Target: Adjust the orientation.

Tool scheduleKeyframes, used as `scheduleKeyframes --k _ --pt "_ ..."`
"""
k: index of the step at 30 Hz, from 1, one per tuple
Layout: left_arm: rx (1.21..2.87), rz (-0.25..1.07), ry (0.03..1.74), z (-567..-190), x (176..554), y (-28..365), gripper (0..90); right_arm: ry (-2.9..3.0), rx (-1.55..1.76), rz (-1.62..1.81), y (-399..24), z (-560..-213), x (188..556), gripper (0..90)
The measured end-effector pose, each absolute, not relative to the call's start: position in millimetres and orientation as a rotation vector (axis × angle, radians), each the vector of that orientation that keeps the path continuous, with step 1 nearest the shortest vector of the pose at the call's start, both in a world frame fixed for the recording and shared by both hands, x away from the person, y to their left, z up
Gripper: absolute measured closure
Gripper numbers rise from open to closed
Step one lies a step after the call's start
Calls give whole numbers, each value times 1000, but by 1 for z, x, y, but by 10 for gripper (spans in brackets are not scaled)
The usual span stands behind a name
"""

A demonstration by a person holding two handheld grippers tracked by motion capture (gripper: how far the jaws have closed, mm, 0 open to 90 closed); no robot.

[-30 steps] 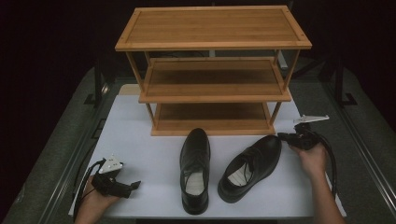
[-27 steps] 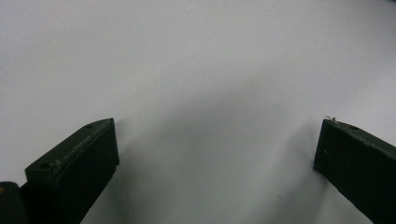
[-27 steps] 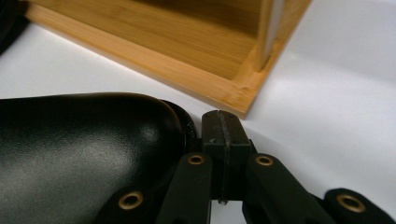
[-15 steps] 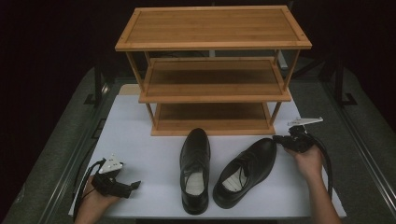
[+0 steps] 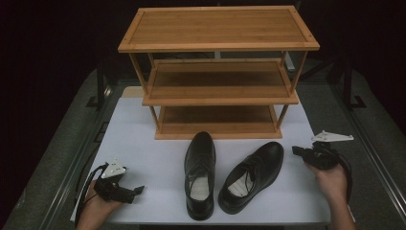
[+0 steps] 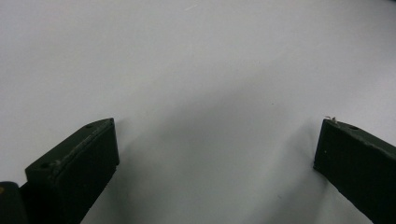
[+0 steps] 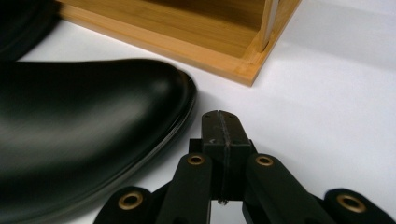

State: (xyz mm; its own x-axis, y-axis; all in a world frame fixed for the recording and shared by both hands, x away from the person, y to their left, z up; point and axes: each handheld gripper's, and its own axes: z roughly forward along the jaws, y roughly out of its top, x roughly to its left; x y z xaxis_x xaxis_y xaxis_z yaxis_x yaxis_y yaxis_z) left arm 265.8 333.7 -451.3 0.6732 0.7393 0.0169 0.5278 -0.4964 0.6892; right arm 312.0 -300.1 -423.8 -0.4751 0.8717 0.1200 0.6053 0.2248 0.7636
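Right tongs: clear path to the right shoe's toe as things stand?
Probably yes. The right tongs sit just beside the right shoe at its toe, bare table between them, but the jaws are shut and would need opening first.

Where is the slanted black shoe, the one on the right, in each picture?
High view: slanted shoe lies right of centre, beside the straight shoe.
Left gripper view: not in it.
Right gripper view: its toe is at left.
Shared landmark: wooden rack, its bottom corner.
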Motion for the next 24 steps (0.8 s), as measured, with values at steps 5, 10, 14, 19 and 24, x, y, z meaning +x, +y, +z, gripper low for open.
scheduleKeyframes --k 5,10,14,19,24 --pt "2217 410 972 -451 266 334 0 2185 1349 1160 -297 -425 282 897" --pt "2219 409 972 -451 266 334 0 2219 1317 1197 -286 -430 254 898" --pt "2218 410 972 -451 266 334 0 2257 1279 1214 -277 -436 242 898" --pt "2217 411 971 -451 266 334 0 2326 1244 1195 -264 -445 243 898" --pt "2218 410 972 -451 266 334 0 2348 1226 1189 -258 -449 246 898"
